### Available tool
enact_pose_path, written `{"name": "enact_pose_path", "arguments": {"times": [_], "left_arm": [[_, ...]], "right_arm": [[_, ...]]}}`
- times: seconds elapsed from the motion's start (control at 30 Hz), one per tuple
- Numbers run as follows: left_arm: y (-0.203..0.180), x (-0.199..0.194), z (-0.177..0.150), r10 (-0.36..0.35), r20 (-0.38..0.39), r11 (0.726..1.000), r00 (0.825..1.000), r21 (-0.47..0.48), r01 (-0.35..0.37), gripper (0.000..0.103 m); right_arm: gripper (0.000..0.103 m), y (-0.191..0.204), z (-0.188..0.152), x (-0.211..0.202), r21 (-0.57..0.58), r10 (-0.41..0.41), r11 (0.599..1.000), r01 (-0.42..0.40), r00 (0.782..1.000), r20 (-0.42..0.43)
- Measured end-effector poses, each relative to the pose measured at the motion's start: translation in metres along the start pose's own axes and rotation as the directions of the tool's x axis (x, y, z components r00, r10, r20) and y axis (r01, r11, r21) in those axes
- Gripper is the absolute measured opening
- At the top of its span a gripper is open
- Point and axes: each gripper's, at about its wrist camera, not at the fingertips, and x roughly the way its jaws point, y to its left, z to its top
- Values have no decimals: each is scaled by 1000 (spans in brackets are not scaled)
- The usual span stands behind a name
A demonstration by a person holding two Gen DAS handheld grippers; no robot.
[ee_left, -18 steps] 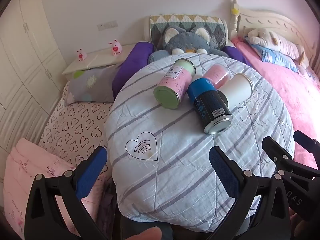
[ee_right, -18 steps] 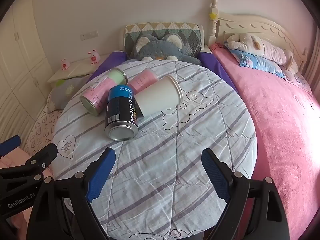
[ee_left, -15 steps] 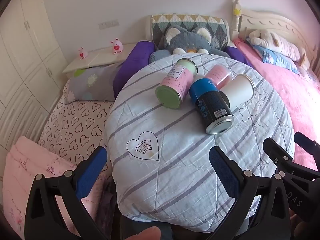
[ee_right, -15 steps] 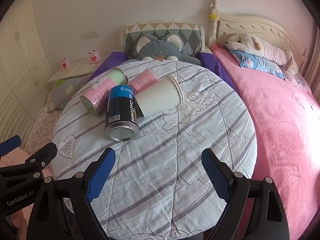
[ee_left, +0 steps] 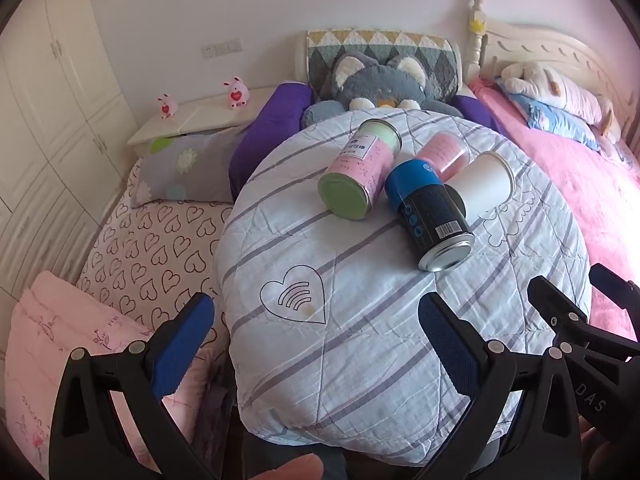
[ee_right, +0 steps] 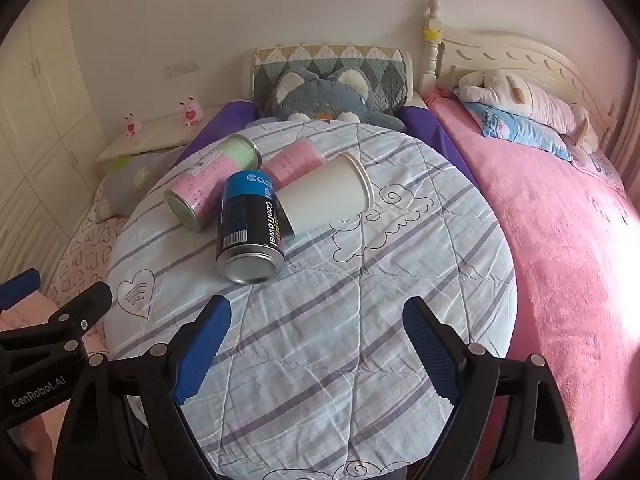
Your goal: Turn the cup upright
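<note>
Approach seems the step in hand: both the left gripper (ee_left: 316,316) and right gripper (ee_right: 316,320) hang spread and empty, the white cup (ee_right: 326,200) lying sideways ahead of the right one against the black can (ee_right: 250,228), so next reach forward.

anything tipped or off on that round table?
Yes. All four containers lie on their sides in a huddle on the table: white cup, rim pointing right, leaning on the black can; pink-green tin and pink cup behind. Nothing spilled. Both grippers open, short of them.
</note>
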Motion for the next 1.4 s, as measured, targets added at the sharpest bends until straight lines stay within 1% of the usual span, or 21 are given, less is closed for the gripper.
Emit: {"name": "enact_pose_path", "arguments": {"times": [1.4], "left_arm": [[6,0,0,0,-1,1000,1000,-3,0,103]], "right_arm": [[89,3,3,4,-14,-8,1000,8,1000,-2]]}}
